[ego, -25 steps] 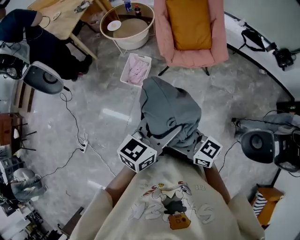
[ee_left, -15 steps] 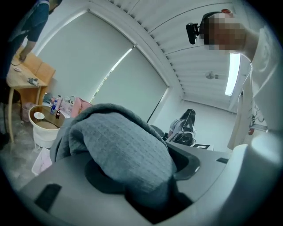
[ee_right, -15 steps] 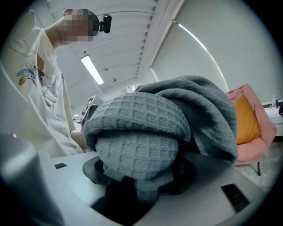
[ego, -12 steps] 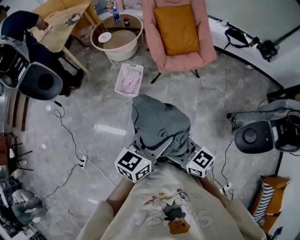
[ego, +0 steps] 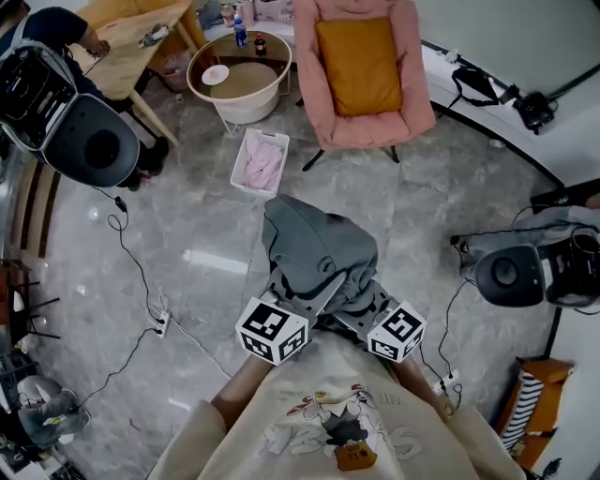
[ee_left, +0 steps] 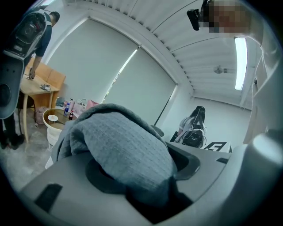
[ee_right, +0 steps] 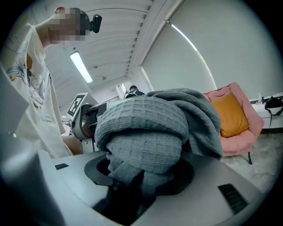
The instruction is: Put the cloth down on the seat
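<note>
A grey waffle-weave cloth hangs bunched in the air over the floor, held from both sides. My left gripper is shut on one fold of the cloth, which hides its jaws. My right gripper holds another wad of the cloth; its jaws have just been closing, with that wad between them. The seat, a pink armchair with an orange cushion, stands ahead, apart from the cloth. The armchair also shows behind the cloth in the right gripper view.
A white basket with pink fabric lies on the floor between me and a round white table bearing bottles and a plate. Black studio lights flank me. Cables run over the floor. A person stands at a wooden table.
Both grippers have sunk a little with the cloth, whose top no longer overlaps the basket in the head view. The head view itself has shifted.
</note>
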`<move>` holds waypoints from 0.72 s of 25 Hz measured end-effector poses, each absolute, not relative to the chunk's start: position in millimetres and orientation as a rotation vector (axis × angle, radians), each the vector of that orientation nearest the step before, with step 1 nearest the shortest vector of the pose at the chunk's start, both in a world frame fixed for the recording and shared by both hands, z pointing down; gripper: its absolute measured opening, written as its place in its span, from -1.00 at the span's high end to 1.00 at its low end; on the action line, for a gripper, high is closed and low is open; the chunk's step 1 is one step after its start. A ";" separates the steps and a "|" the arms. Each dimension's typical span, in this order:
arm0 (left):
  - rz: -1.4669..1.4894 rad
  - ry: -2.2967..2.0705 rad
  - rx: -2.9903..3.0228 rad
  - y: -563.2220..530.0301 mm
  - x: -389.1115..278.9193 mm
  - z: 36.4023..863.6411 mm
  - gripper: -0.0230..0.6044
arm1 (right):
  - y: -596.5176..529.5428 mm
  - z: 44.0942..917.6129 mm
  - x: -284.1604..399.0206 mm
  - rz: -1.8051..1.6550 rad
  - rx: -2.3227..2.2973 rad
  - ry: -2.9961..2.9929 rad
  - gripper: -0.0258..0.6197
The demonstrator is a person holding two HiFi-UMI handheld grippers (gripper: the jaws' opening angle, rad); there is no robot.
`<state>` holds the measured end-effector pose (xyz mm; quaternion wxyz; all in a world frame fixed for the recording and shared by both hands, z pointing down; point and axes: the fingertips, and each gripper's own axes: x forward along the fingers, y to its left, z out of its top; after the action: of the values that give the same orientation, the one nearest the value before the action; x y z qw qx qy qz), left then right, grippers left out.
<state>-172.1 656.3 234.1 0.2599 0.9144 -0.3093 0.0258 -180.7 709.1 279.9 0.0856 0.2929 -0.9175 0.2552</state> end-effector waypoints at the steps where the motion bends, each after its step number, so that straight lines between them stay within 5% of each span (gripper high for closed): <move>1: 0.076 -0.829 2.474 655.6 -171.1 235.5 0.09 | 708.7 281.3 -179.9 0.767 0.880 -2.727 0.19; 18: 0.160 -0.772 2.456 543.5 -115.1 243.3 0.09 | 597.0 287.2 -128.5 0.828 0.884 -2.693 0.19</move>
<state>-115.1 543.5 243.3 0.2776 0.9147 -0.2875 0.0598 -128.5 597.0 287.2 0.0942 0.2979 -0.9080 0.2791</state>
